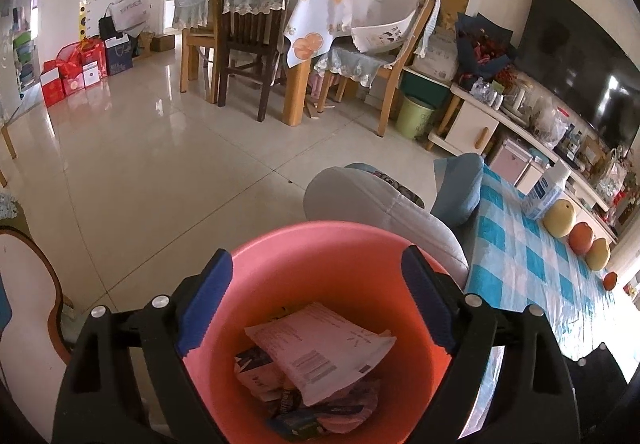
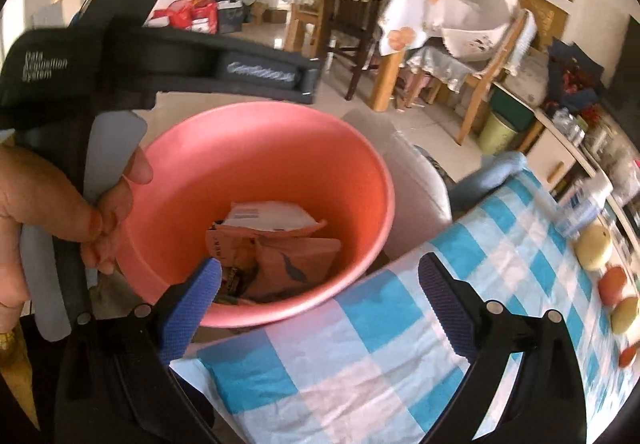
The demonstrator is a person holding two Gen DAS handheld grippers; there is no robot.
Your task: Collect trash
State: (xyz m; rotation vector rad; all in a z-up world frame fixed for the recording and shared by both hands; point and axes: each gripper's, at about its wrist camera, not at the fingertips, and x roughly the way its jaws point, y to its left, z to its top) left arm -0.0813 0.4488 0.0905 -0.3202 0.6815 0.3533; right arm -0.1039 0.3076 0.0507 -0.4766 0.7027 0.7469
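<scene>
Pink bin (image 1: 336, 268) beside checked tablecloth (image 2: 360, 356), holding white paper (image 1: 320, 352) and wrappers (image 2: 288, 264). Left gripper (image 1: 316, 300) spread wide above bin, gripping nothing. Right gripper (image 2: 320, 304) spread wide over bin edge and cloth, empty.

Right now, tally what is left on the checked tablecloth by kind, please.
Pale yellow round fruit: 2
Orange-red round fruit: 2
White bottle with blue label: 1
Total: 5, all along the far edge of the tablecloth. No loose trash shows on it.
</scene>
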